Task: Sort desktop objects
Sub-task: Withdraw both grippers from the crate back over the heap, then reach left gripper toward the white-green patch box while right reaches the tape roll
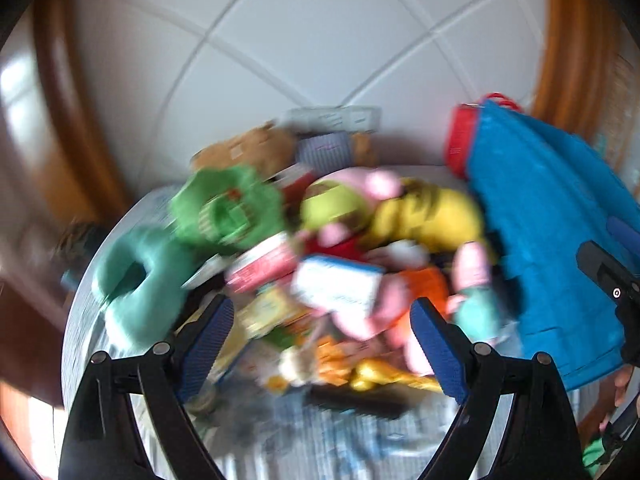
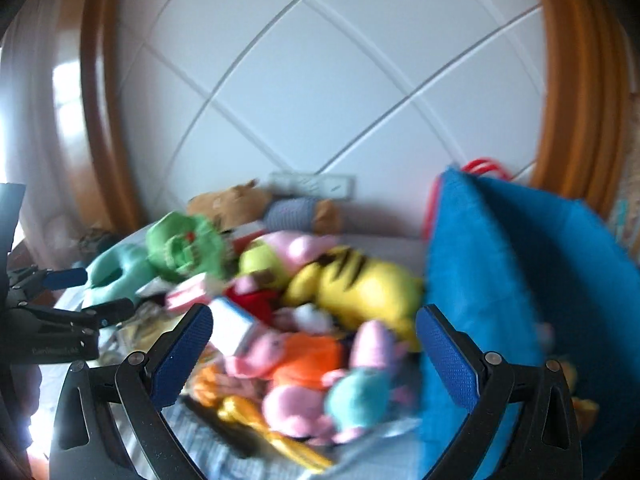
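Over the toy heap (image 1: 340, 264), both tools, left tool (image 1: 322, 332) and right tool (image 2: 314, 354), gape wide, empty; at two o'clock the blue bag (image 2: 520, 280) could snag a careless reach.

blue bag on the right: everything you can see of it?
The blue bag looks like soft fabric, standing upright at the right edge of the toy pile, with red handles poking up at its top. A yellow striped plush lies against its left side. Both views are blurred; its contents cannot be seen.

Right tongs (image 2: 314, 330) gape empty over blurred plush toys (image 2: 352, 280), blue bag (image 2: 500, 280) just beside them
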`<act>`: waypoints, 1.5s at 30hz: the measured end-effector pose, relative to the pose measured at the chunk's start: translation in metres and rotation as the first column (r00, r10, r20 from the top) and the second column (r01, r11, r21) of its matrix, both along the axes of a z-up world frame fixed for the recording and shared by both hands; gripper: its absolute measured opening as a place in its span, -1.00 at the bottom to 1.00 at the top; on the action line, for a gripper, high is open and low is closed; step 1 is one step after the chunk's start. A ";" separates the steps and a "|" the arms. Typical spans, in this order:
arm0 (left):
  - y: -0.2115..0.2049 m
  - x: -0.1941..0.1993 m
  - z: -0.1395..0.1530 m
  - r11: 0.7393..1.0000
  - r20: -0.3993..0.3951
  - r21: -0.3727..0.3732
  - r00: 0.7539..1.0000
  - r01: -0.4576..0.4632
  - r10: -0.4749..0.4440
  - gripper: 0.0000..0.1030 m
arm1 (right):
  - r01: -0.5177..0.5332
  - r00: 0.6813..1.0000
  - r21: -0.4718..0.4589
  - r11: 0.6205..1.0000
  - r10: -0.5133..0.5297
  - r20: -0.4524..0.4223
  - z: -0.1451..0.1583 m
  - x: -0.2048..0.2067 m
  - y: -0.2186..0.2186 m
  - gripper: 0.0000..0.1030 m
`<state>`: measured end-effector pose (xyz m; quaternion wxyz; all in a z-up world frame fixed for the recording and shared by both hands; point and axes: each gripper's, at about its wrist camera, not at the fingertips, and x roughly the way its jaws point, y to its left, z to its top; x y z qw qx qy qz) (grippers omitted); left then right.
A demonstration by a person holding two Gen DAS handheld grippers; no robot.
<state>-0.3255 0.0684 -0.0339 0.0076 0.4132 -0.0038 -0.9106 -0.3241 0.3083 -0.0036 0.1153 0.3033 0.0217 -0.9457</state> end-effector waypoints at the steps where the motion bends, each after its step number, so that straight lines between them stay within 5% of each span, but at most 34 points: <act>1: -0.017 0.002 -0.007 0.999 0.014 0.000 0.999 -0.033 0.033 0.76 | -0.021 1.000 -0.009 1.000 0.021 0.021 -0.008 -0.003 -0.011 0.99; 7: -0.112 0.022 -0.051 0.976 0.110 -0.005 0.970 -0.216 0.215 0.76 | -0.117 0.981 -0.031 0.993 0.120 0.149 -0.061 -0.022 -0.073 0.99; 15: -0.194 0.050 -0.100 0.935 0.198 0.001 0.917 -0.354 0.346 0.76 | -0.201 0.936 -0.042 0.979 0.204 0.286 -0.119 -0.035 -0.137 0.99; 27: -0.232 0.066 -0.175 0.879 0.338 0.044 0.835 -0.475 0.434 0.76 | -0.356 0.846 -0.048 0.933 0.344 0.408 -0.177 -0.037 -0.212 0.99; 37: -0.197 0.088 -0.216 0.709 0.344 0.094 0.691 -0.699 0.636 0.76 | -0.608 0.725 -0.031 0.793 0.571 0.386 -0.197 -0.044 -0.255 0.88; 43: -0.174 0.079 -0.246 0.664 0.337 0.067 0.643 -0.745 0.687 0.77 | -0.681 0.675 -0.027 0.732 0.642 0.365 -0.207 -0.056 -0.257 0.88; 45: -0.179 0.077 -0.249 0.638 0.321 0.112 0.635 -0.762 0.702 0.77 | -0.695 0.663 -0.027 0.719 0.654 0.364 -0.211 -0.060 -0.257 0.88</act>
